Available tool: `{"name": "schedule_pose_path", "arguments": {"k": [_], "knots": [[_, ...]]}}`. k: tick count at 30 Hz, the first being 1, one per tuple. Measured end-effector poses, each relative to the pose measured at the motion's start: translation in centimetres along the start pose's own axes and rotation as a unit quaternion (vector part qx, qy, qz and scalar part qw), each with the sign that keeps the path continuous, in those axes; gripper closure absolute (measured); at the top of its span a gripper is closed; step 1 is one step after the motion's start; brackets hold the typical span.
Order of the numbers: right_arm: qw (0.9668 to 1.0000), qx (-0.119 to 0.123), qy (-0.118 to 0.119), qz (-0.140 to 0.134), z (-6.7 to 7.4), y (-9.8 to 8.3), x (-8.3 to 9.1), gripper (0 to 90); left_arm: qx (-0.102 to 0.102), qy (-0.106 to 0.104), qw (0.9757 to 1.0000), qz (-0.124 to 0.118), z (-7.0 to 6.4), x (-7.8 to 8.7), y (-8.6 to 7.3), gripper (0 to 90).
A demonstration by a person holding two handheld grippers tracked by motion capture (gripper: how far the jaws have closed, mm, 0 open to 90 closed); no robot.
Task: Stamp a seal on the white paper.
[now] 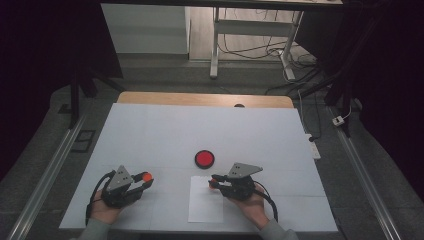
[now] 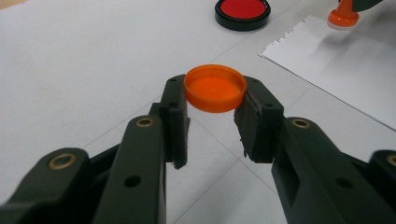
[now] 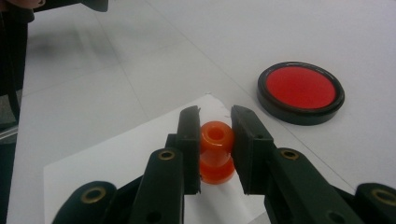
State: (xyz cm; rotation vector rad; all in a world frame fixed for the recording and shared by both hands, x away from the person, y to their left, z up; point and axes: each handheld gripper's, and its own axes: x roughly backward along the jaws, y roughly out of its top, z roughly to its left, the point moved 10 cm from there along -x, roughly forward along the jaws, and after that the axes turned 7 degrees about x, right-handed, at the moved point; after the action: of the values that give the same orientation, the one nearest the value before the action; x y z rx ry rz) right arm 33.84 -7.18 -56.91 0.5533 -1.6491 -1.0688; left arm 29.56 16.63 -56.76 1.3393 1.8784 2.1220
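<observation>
1. Stamp (image 1: 214, 182), orange, is small and partly hidden in the high view, pinched in the right gripper (image 1: 215, 181) over the paper sheet (image 1: 205, 205) on the counter (image 1: 165, 135).
2. Left gripper view: left gripper (image 2: 212, 109) jaws clamp an orange cap (image 2: 215, 87); the ink pad (image 2: 242, 11) is cut off at the top edge.
3. Right gripper view: jaws squeeze the stamp's waist; its base is hidden.

The stamp's (image 3: 216, 151) base is hidden between the fingers (image 3: 189, 140). The paper sheet (image 2: 345, 65) runs off the left gripper view's right edge; the cap (image 1: 146, 176) looks tiny from above.
</observation>
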Motion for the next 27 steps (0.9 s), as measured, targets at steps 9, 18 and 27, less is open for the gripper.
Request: {"name": "schedule_pose_path", "arguments": {"k": [9, 18, 27], "knots": [[1.0, 0.001, 0.003, 0.005, 0.3, -0.3, -0.6, 73.4, 0.001, -0.001, 1.0, 0.0, 0.0, 0.0, 0.0, 65.4], [0.9998, 0.01, 0.006, 0.016, 0.7, -0.6, -1.1, 73.3, 0.0, -0.002, 1.0, 0.001, 0.0, 0.0, 0.0, 65.4], [0.9994, 0.022, 0.005, 0.025, 0.9, -0.9, -1.3, 73.4, -0.001, -0.002, 1.0, 0.002, 0.0, 0.0, -0.1, 65.4]]}}
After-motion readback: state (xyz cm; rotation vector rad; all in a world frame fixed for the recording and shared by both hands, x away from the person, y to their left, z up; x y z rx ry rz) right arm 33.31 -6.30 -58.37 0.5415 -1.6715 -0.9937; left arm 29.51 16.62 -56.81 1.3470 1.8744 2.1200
